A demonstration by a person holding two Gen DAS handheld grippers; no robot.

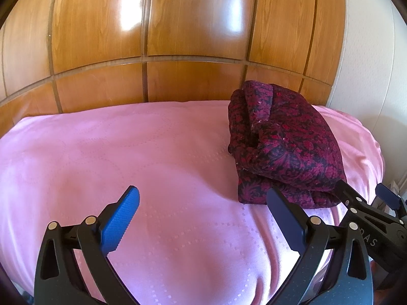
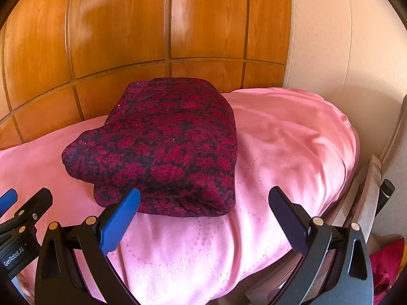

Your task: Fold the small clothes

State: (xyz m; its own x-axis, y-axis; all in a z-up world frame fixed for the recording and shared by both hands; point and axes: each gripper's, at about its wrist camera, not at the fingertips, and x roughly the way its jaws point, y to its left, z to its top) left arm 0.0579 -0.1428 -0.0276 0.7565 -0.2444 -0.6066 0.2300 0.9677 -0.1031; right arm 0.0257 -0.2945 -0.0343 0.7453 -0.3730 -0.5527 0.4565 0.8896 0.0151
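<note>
Glossy wooden panelling (image 1: 178,25) rises behind the bed, whose pink bedspread (image 1: 127,147) fills most of both my views. On it lies the folded garment (image 2: 168,147), a dark red and black flowered piece, stacked in several layers toward the right side of the bed, near the panelling. From my right wrist camera its smooth top faces me, and its long axis runs from the near edge back toward the panelling, leaning a little to the left. From my left wrist camera I see the open layered edges and a loose flap turned up at the far end; what lies inside the folds is hidden, so I cannot tell what kind of garment it is.

My left gripper (image 1: 203,218) hovers over bare bedspread to the garment's left, its blue pads spread wide with nothing between them. My right gripper (image 2: 203,216) sits at the garment's near edge, jaws likewise wide apart and holding nothing; its left pad overlaps the near hem in view, though I cannot tell whether they touch. Beyond the bed's right edge, a cream wall (image 2: 343,50) stands, and a red cloth (image 2: 386,261) is cut off at the frame's edge.
</note>
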